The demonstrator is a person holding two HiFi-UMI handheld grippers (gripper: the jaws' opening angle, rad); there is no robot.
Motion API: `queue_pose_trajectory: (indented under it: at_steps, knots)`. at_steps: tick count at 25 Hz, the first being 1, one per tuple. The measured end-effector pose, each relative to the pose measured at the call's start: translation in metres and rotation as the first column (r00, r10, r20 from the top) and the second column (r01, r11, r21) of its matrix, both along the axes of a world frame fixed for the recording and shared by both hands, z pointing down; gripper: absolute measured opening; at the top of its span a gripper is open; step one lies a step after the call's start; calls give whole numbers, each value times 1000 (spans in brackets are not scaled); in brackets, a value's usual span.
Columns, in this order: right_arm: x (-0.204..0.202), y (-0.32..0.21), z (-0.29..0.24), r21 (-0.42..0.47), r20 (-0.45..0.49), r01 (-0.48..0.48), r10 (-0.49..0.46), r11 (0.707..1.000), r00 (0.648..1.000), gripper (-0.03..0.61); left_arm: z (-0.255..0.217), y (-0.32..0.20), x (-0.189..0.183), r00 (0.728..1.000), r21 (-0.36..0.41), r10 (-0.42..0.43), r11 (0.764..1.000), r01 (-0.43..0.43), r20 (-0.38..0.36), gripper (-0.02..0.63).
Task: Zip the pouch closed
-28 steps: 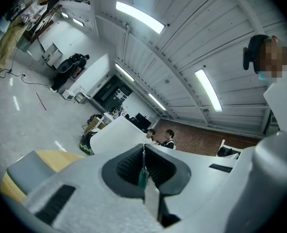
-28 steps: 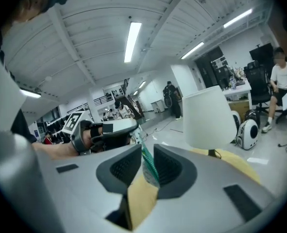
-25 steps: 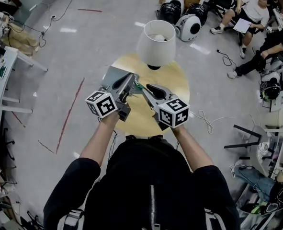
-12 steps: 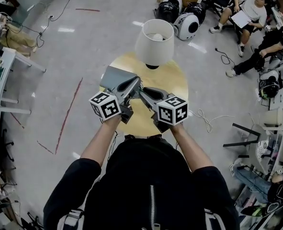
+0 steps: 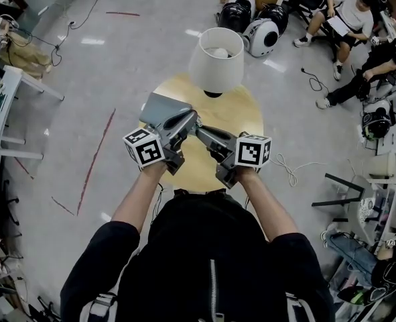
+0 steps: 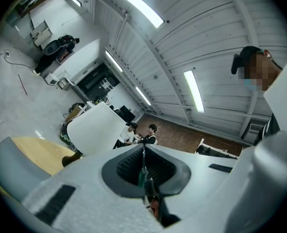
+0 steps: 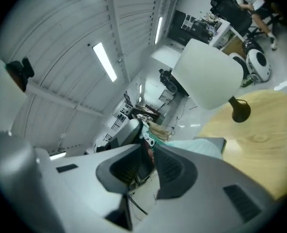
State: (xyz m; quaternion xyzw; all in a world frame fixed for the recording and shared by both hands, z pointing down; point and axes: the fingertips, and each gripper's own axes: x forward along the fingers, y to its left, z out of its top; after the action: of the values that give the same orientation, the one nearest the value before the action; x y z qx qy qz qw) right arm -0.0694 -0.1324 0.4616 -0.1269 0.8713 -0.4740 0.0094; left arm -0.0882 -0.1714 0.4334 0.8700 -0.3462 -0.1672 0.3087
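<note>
One round wooden table (image 5: 241,113) fills the middle of the head view, on a grey floor. White-shaded lamp (image 5: 216,59) on a dark base stands at the table's far edge. Grey pouch (image 5: 159,107) lies flat on the table's left part, near the lamp base; in the right gripper view it reads pale teal.

Left gripper (image 5: 195,119) and right gripper (image 5: 200,130) are held out over the table, tips almost touching each other at the pouch's right end. Both lie close to level. Each marker cube sits back by the person's hand, well apart from the other.

Left gripper: jaws together, pads pinching a thin green strip (image 6: 141,177) that runs up between them. A small reddish bit shows lower in the gap; cannot identify it.

Right gripper: jaws brought together as well, with a small white tab (image 7: 147,138) poking out at the tips, just beside the pouch fabric. Whether the zip is run fully across cannot be told from any view.
</note>
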Motion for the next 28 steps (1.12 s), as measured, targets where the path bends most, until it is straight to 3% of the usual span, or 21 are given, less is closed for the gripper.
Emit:
queue_pose_trajectory:
  at_steps: [7,16,28]
  knots:
    - [5,-4,-13,23,66,-39,38,999,997,41,2,0,0,1000,-5,3,1000,-3,25,9]
    - [3,-6,-5,13,10,-37,37,999,999,11,3,3,4,999,8,28,1000,-29,46,9]
    - [7,-5,-6,45,-33,-47,49,998,998,5,0,5,2,997,35,-18,999,15,74,8]
